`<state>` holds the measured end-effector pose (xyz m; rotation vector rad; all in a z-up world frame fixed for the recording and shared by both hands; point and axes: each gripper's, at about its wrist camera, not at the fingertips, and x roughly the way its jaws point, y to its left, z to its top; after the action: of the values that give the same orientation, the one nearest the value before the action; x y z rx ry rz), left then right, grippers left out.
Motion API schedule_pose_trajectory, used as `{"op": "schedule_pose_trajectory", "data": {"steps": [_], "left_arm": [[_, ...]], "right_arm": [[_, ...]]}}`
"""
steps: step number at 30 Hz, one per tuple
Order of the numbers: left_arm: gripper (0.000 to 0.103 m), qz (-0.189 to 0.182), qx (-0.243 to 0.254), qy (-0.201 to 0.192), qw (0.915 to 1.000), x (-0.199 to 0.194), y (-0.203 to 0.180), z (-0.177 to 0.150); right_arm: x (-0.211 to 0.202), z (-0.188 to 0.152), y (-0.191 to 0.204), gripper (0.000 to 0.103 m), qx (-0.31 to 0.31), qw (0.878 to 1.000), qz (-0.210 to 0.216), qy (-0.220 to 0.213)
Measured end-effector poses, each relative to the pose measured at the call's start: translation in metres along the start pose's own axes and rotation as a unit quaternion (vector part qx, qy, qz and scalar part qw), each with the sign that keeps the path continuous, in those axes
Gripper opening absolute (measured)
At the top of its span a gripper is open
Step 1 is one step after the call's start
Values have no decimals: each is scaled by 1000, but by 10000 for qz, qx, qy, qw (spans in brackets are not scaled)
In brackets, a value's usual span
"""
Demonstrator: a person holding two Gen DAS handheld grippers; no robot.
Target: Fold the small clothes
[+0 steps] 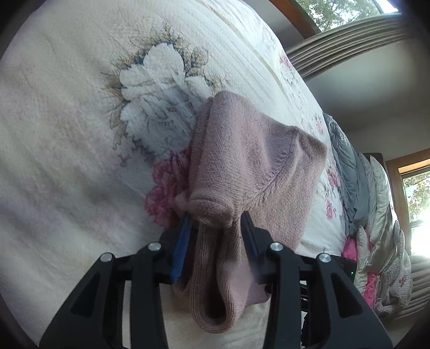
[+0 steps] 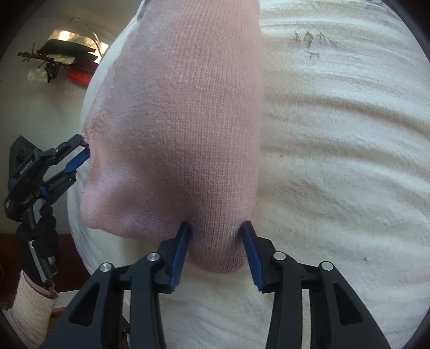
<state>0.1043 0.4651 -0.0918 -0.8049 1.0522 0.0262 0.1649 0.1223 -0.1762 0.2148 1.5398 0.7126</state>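
Note:
A pink knit garment point(image 1: 250, 161) hangs bunched over the white floral bedspread point(image 1: 80, 134). My left gripper point(image 1: 216, 220) is shut on a thick fold of it, and loose loops sag back toward the camera. In the right wrist view the same garment point(image 2: 188, 120) stretches flat and lifted above the bedspread point(image 2: 336, 161). My right gripper point(image 2: 216, 225) is shut on its near rounded end, with the fabric puckered at both blue pads. The left gripper point(image 2: 79, 161) meets the garment's left edge there.
Grey and silver pillows point(image 1: 349, 166) are piled at the head of the bed, under a window point(image 1: 349, 13). A black object and a red item point(image 2: 78, 75) lie on the floor past the bed's left edge. A person's cream sleeve point(image 2: 32, 306) shows low on the left.

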Motion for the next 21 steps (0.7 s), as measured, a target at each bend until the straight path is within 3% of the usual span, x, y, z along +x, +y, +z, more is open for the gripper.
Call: {"op": "schedule_pose_trajectory", "data": {"steps": [1,3,5,10,12,14,15,19,21], "left_arm": [[48,64,64,-61,9999,-3,-1,5],[49,197,153,-163,9996,-5,-4,16],[49,176,133,-206,9995,0,-6,30],[49,277,334,60,9990,32,-26,58],[45,268,480,77,9985,40,-35,61],[20,402,650,81,9970,44,-41,62],[14,413,640,94,9971,47,-39,62],[12,633,288,142,9975,55,-8,62],[15,501,147,256,9983,56,1,60]], "right_arm": [[-10,3,1,47,-18,9999,18,-132],[-33,11,2,55,-2,9988,94,-479],[-48,19,0,55,36,9974,137,-705],[-52,38,4,56,-106,9970,-22,-763],[-50,38,7,56,-95,9973,-21,-733],[-48,35,5,56,-67,9974,-34,-717],[-46,35,4,56,-45,9975,-24,-708],[-37,21,3,56,-20,9977,-10,-676],[-31,23,2,56,-19,9979,-29,-644]]}}
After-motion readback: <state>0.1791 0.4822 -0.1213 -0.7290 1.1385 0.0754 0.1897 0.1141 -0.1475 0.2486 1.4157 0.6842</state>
